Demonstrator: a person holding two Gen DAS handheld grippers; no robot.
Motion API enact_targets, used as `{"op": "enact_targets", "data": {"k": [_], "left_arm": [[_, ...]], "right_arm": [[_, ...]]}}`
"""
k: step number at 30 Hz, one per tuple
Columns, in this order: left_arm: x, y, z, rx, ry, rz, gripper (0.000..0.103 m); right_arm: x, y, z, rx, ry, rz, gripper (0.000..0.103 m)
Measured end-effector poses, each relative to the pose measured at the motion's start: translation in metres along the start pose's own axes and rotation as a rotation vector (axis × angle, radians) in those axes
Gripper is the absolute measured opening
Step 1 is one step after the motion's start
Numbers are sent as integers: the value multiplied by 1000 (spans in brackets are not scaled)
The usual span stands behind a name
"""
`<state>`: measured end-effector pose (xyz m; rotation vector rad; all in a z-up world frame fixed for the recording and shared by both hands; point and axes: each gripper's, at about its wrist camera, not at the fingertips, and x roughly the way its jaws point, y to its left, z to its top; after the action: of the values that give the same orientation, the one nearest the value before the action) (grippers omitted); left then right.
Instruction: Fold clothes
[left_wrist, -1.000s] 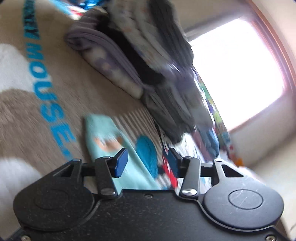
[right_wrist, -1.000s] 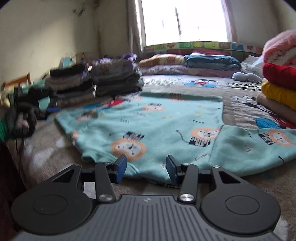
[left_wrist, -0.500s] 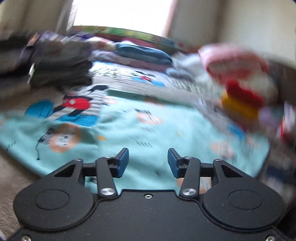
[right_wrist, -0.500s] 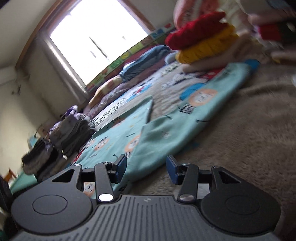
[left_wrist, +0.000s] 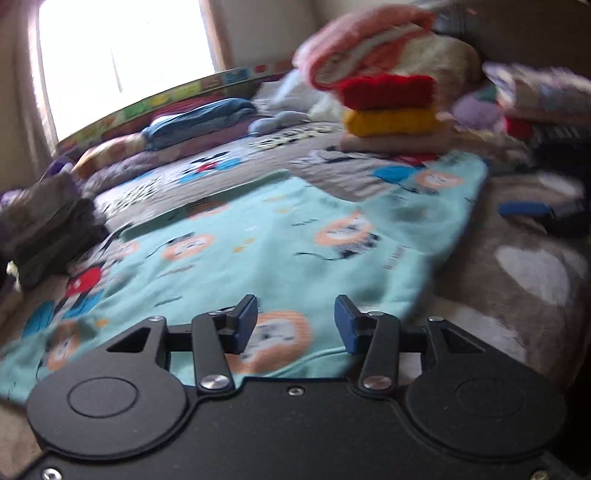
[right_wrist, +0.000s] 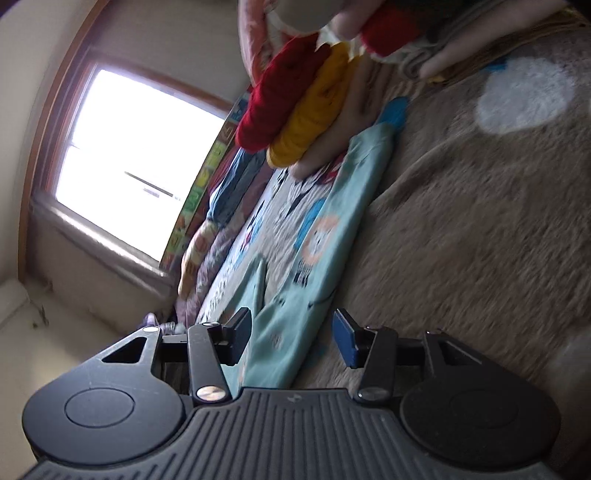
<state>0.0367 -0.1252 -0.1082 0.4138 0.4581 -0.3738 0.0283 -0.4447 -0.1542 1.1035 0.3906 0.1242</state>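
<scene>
The left claw (left_wrist: 294, 325) hangs with its blue pads parted about halfway, gripping nothing; below the gap lies the near hem of the turquoise lion-print garment (left_wrist: 280, 251), and no pad presses on it. The right claw (right_wrist: 291, 336) is just as partly spread and just as empty-handed, tipped hard over on its side so the room looks slanted from its camera; the garment's edge (right_wrist: 295, 314) shows in the opening between its pads, but whether a pad brushes the cloth I cannot tell. The garment is spread flat on the bed, over a grey-brown fleece blanket (left_wrist: 517, 266) with white patches and a cartoon mouse print. Past the garment's far corner stands a stack of folded blankets (left_wrist: 388, 110): pink on top, then red, then yellow, with a pale one at the bottom. Off to the left side sits a dark pile of folded clothes (left_wrist: 44, 225), blurred. Along the far edge of the bed lie pillows (left_wrist: 199, 122) against a colourful border under a bright window (left_wrist: 122, 62)
</scene>
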Motion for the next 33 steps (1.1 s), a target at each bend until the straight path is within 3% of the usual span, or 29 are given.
{"op": "enact_targets", "data": {"k": [6, 11, 22, 30, 33], "left_arm": [[21, -73, 17, 265, -17, -37, 47], [52, -121, 38, 454, -26, 5, 47], [127, -174, 88, 649, -28, 134, 47], [162, -201, 109, 754, -27, 186, 42], [173, -211, 115, 787, -17, 198, 36]], "right_arm": [[-9, -18, 21, 79, -57, 4, 54], [-18, -34, 36, 120, -100, 1, 55], [-27, -54, 47, 218, -176, 4, 55], [-40, -71, 58, 307, -297, 6, 55], [-40, -73, 59, 319, -330, 3, 55]]}}
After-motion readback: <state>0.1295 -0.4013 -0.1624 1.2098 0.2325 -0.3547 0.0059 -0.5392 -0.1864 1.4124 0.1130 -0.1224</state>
